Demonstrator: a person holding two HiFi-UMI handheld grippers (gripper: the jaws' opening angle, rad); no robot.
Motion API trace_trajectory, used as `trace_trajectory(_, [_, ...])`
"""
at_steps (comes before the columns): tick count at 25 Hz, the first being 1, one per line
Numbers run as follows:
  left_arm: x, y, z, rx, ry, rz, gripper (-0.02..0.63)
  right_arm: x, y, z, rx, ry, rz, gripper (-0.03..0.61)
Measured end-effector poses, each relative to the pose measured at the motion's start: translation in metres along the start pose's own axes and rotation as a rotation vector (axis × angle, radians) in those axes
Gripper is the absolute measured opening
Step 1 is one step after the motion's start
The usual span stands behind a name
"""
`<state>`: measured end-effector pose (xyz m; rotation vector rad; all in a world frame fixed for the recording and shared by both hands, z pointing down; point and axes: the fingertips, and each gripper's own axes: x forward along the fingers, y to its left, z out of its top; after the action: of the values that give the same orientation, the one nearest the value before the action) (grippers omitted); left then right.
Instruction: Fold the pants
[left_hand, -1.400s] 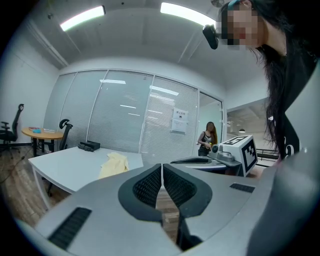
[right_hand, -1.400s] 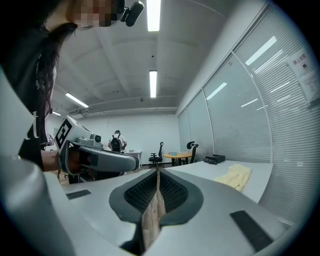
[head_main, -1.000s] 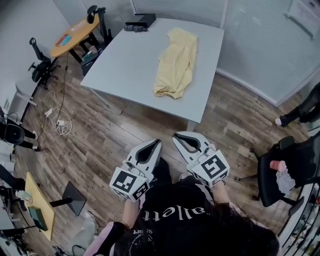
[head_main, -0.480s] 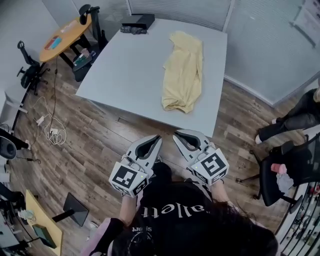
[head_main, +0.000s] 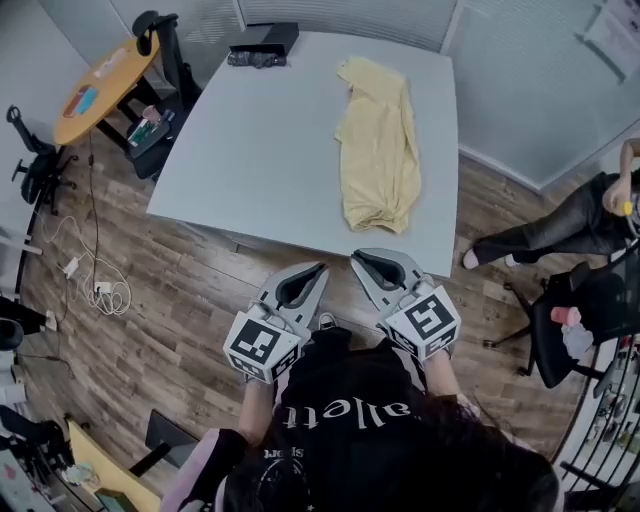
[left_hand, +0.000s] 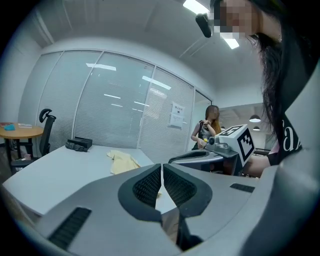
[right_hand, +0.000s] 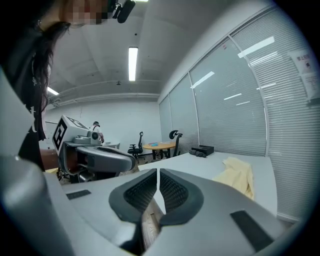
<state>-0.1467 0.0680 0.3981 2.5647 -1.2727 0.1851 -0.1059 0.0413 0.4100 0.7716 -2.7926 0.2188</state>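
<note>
The pale yellow cloth pants (head_main: 378, 150) look light, thin and limp. They should sag and slide the moment they are lifted, so they ought to be taken by a hem or a corner, not by the loose middle. They lie in a long, rumpled strip on the pale grey rectangular table (head_main: 250, 130), running from the far side to the near edge along the table's right half. The cloth is creased and partly doubled over, and which end is the waistband cannot be told. A pinch at the left corner of the near end (head_main: 352, 218) and another at its right corner (head_main: 410, 222) would probably let the cloth be drawn out flat before any fold is made. A grip at one point only would likely leave it bunched. The grey left gripper (head_main: 321, 267) has its ribbed jaws closed together with nothing between them. It is held over the brown wood-plank floor (head_main: 190, 290), short of the table's near edge, and the pants sit ahead of it and off to its right. The grey right gripper (head_main: 355, 257) is just beside it, jaws likewise pressed shut and empty. The near end of the pants lies ahead of it and slightly to the right, apart from its jaws.
</note>
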Motion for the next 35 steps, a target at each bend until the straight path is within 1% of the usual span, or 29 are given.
trace_trajectory(7, [0.007, 0.021, -0.027, -0.023, 0.041, -0.044, 0.034, 0.01, -0.003, -0.016, 0.006, 0.067, -0.074, 0.031])
trace_trajectory(15, [0.035, 0.016, -0.04, -0.038, 0.08, -0.116, 0.034, -0.001, -0.032, -0.041, 0.048, 0.129, -0.158, 0.032])
trace_trajectory(17, [0.041, 0.014, -0.042, -0.029, 0.089, -0.126, 0.034, -0.003, -0.044, -0.051, 0.064, 0.141, -0.178, 0.031])
trace_trajectory(22, [0.059, 0.022, -0.047, 0.041, 0.117, -0.115, 0.034, 0.001, -0.071, -0.067, 0.103, 0.161, -0.219, 0.032])
trace_trajectory(27, [0.084, 0.035, -0.054, 0.067, 0.18, -0.136, 0.035, 0.01, -0.095, -0.079, 0.124, 0.194, -0.23, 0.032])
trace_trajectory(33, [0.123, 0.042, -0.074, 0.081, 0.276, -0.17, 0.037, 0.017, -0.128, -0.101, 0.15, 0.249, -0.198, 0.034])
trace_trajectory(34, [0.13, 0.043, -0.078, 0.081, 0.295, -0.176, 0.045, 0.018, -0.134, -0.106, 0.152, 0.261, -0.194, 0.034])
trace_trajectory(35, [0.136, 0.045, -0.083, 0.085, 0.312, -0.179, 0.07, 0.019, -0.139, -0.111, 0.154, 0.273, -0.191, 0.035])
